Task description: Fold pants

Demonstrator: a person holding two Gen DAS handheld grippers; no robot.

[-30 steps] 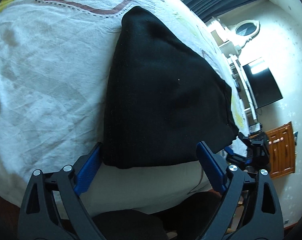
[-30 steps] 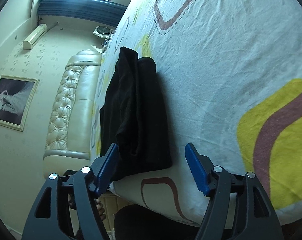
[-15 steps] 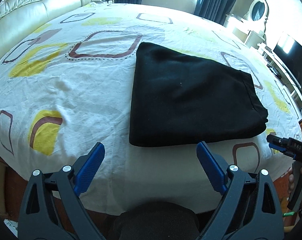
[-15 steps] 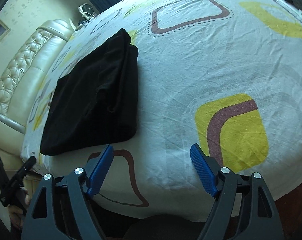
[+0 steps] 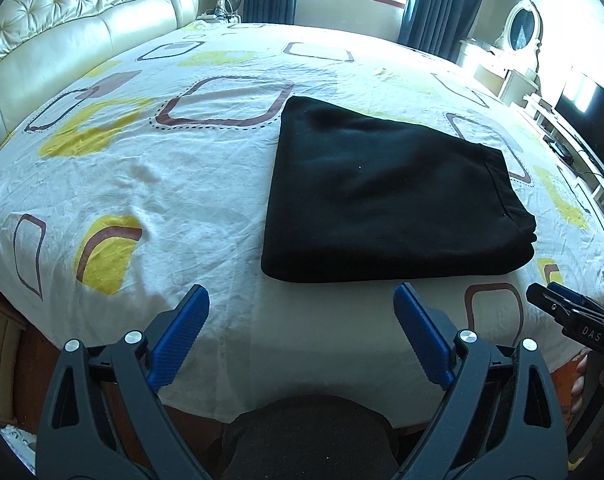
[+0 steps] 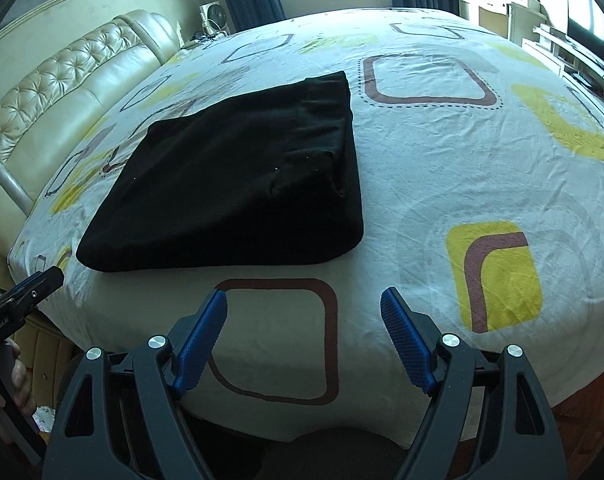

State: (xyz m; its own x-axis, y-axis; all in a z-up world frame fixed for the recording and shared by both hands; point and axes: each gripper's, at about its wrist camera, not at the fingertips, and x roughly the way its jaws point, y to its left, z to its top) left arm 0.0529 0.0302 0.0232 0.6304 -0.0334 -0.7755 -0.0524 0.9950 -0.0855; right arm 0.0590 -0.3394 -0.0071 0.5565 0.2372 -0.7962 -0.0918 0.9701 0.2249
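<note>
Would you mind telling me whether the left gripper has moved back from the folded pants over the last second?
Yes. The left gripper has pulled back: its open jaws flanked the black pants edge, now bedsheet shows between them.

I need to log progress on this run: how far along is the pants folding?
Done, by the look of it: the black pants lie as one compact folded rectangle on the bedsheet, edges mostly squared. In hand: nothing; the left gripper and right gripper are both open and empty, clear of the cloth. Left: at most a tidy of the slightly uneven layered edge nearest the right gripper.
</note>
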